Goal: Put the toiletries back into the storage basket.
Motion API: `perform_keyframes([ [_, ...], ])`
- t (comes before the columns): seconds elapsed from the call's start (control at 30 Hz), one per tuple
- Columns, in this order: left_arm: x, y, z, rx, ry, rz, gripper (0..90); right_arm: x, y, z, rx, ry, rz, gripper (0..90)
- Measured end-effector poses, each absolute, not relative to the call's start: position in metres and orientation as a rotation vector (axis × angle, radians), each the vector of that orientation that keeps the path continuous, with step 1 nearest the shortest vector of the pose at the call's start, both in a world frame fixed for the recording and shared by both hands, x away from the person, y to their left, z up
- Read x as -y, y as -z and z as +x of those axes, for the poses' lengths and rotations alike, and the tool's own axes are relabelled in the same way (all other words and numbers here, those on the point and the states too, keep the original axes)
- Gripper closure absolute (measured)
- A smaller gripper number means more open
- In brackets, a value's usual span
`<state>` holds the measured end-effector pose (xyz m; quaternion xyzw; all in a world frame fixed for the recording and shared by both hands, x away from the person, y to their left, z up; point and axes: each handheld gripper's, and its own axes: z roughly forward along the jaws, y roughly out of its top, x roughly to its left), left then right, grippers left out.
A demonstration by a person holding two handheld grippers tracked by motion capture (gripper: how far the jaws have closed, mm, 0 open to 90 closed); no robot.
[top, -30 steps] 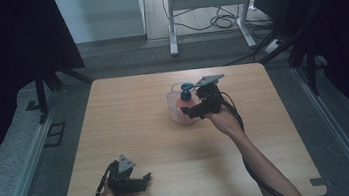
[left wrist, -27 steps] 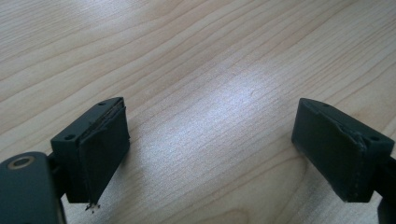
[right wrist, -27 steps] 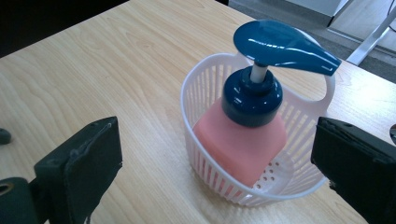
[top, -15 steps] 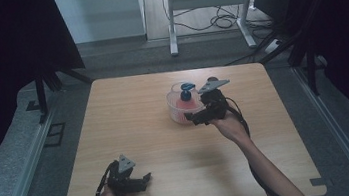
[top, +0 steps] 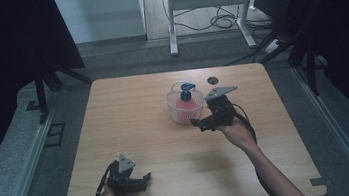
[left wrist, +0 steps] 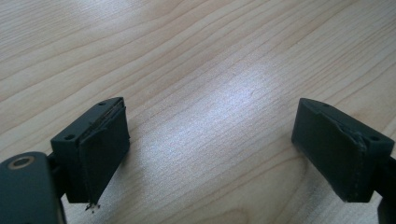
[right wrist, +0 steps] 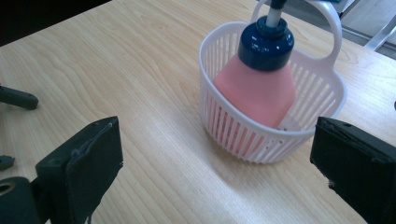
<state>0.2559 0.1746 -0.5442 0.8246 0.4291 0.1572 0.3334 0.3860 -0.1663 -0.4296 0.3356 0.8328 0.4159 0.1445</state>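
A white slotted basket (top: pixel 180 111) (right wrist: pixel 275 135) stands on the wooden table (top: pixel 129 113), right of centre. Upright inside it is a pink pump bottle (right wrist: pixel 256 91) with a dark blue cap (top: pixel 187 95). My right gripper (top: pixel 200 125) (right wrist: pixel 219 172) hovers open just in front and to the right of the basket, a short gap away, with nothing between its jaws. My left gripper (top: pixel 145 181) (left wrist: pixel 210 154) rests open near the table's front edge, over bare wood.
A small black round spot (top: pixel 212 80) marks the tabletop behind the basket. Beyond the table's far edge stands a white metal frame (top: pixel 201 4) with cables on the floor. Dark curtains hang on both sides.
My right gripper has drawn back from the basket toward the near side and a little to the right. The bottle stays in the basket. The left gripper has not moved.
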Motion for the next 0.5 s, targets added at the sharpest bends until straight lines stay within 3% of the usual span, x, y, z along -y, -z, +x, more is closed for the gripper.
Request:
perform_keyframes([
  [0.5, -0.174, 0.544, 0.256, -1.122, -0.411, 2.153, 10.7, 0.188, 0.441, 0.373, -2.394, -1.212, 1.001, 1.9],
])
